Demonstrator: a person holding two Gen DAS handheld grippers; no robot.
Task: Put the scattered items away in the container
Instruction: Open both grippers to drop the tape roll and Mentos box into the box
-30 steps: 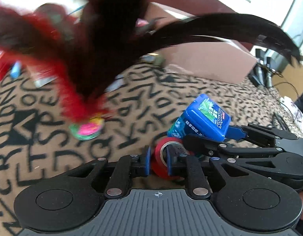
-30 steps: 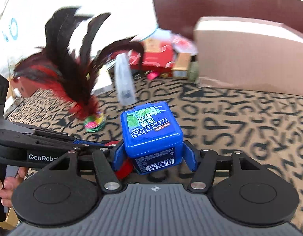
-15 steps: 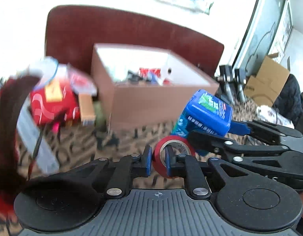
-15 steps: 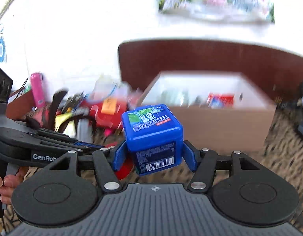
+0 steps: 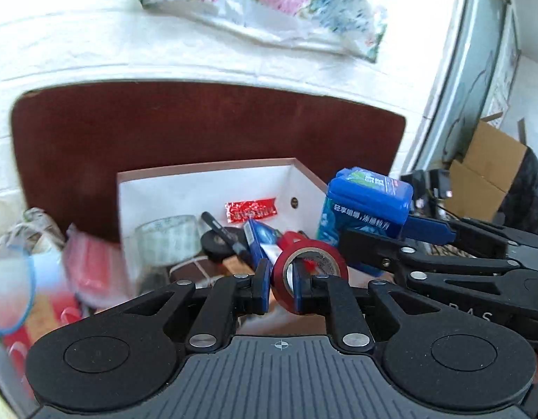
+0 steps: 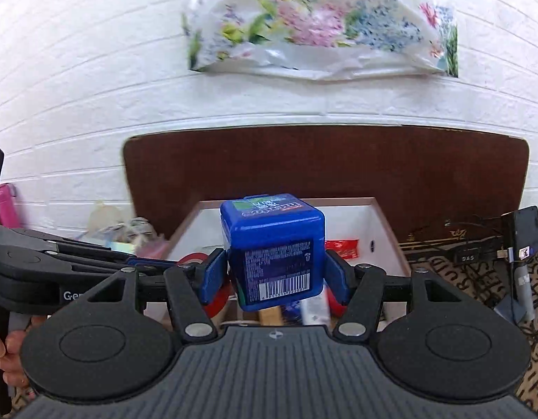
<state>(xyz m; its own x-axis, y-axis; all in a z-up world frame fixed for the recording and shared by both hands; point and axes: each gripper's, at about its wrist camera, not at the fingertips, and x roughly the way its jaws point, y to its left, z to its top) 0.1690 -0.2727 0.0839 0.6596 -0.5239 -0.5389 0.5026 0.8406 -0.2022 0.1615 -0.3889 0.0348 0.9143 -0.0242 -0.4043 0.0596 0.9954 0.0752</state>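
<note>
My left gripper (image 5: 281,288) is shut on the rim of a red tape roll (image 5: 309,265) and holds it over the near edge of the open cardboard box (image 5: 206,181). My right gripper (image 6: 275,276) is shut on a blue Mentos gum tub (image 6: 272,244), also raised in front of the box (image 6: 380,230); the tub (image 5: 365,206) shows at the right of the left wrist view. Inside the box lie a clear tape roll (image 5: 167,241), a black tape roll (image 5: 221,241), a red foil packet (image 5: 251,209) and other small items.
A dark red chair back (image 5: 199,125) stands behind the box against a white brick wall. A floral plastic bag (image 6: 321,24) hangs on the wall. Red packets and clutter (image 5: 90,269) lie left of the box. Cables and a black device (image 6: 520,237) sit on the letter-patterned cloth at the right.
Both grippers have risen and advanced from over the patterned cloth toward the box, still holding the tape and the tub. The feather shuttlecock has left view and the box interior now shows.
</note>
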